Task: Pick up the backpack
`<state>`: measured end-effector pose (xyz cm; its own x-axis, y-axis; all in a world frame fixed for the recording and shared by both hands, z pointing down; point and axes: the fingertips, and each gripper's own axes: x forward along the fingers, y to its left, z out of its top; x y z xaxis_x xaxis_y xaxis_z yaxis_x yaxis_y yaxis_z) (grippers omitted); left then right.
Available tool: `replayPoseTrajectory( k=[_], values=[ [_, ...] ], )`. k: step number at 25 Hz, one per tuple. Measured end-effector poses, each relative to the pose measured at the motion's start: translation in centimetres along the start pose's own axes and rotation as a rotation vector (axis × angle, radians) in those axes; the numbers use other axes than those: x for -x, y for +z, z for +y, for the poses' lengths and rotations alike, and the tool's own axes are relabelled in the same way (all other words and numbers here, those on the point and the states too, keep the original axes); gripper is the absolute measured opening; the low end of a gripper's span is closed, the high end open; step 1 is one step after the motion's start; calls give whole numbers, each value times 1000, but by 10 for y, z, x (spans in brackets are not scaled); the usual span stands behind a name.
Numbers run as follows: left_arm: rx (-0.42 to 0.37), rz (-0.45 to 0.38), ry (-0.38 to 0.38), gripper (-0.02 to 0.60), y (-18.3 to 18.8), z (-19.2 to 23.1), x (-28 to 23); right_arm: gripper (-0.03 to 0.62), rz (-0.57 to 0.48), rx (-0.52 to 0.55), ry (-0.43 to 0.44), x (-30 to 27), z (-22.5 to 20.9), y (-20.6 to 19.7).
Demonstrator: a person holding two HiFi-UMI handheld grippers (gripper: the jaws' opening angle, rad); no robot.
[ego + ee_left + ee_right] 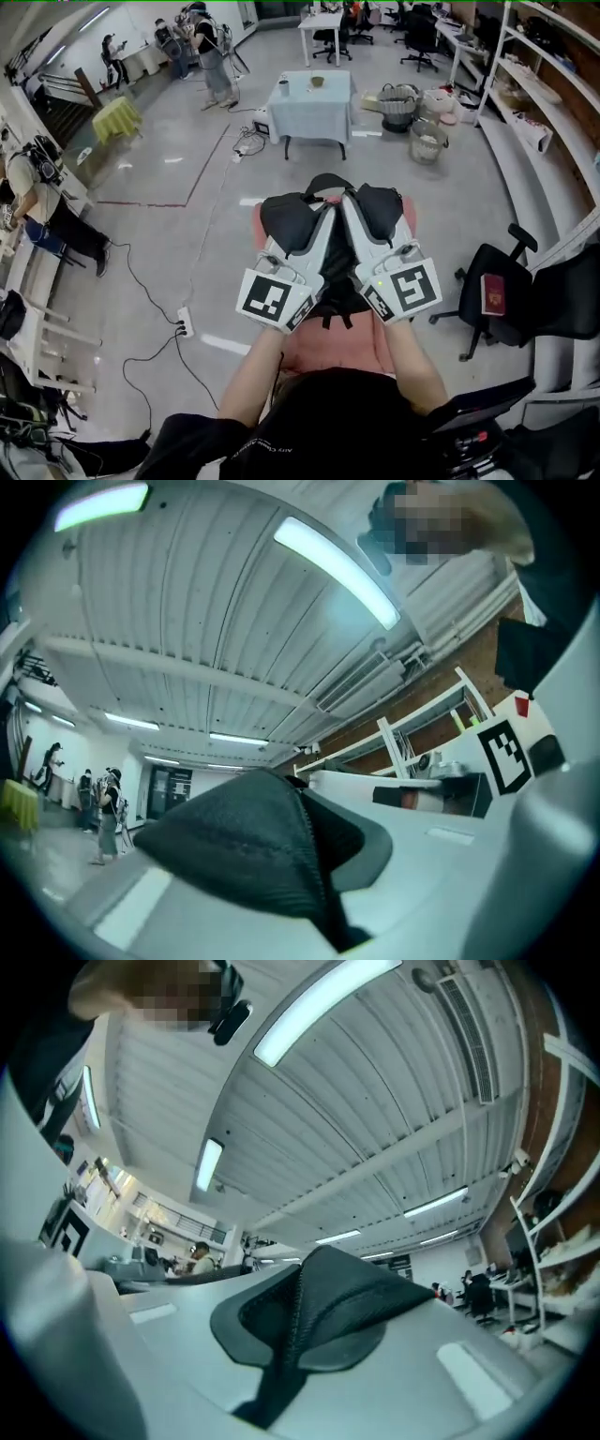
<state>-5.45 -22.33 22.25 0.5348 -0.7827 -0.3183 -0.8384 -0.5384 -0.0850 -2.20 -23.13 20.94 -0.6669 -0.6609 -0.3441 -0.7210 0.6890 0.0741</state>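
Right, both hand-held grippers, left (289,217) and right (380,211), are pinched narrow on the strap (328,178), side by side. The backpack (337,298) shows just under them, over the pink bench (323,354). Wide bare floor (187,234) opens left, past a power strip (185,323). A chair (497,281) crowds the bench's right edge.

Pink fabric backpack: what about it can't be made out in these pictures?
Head view: the left gripper and right gripper cover most of the pink fabric backpack; whether either holds it cannot be told.
Both gripper views: tilted up at the ceiling; only their shut black pads show, no backpack.
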Motion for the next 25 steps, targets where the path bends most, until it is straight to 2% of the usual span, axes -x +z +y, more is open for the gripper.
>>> replayPoseTrajectory(
  k=[4,7,12,17,22,25],
  values=[
    [-21,70,-25,2,-37,-7,2,25,96,46,-84,14,-9,-39],
    [-24,105,41,1,-51,3,9,25,130,105,-127,16,3,-57],
    [73,143,103,1,-68,17,29,25,237,133,-149,22,23,-87],
    [101,162,100,1,-84,8,37,25,258,114,-167,34,24,-100],
    [99,169,103,1,-99,-8,38,25,233,125,-157,50,17,-105],
    [93,180,104,2,-109,-16,46,25,252,114,-150,61,20,-114]
  ],
)
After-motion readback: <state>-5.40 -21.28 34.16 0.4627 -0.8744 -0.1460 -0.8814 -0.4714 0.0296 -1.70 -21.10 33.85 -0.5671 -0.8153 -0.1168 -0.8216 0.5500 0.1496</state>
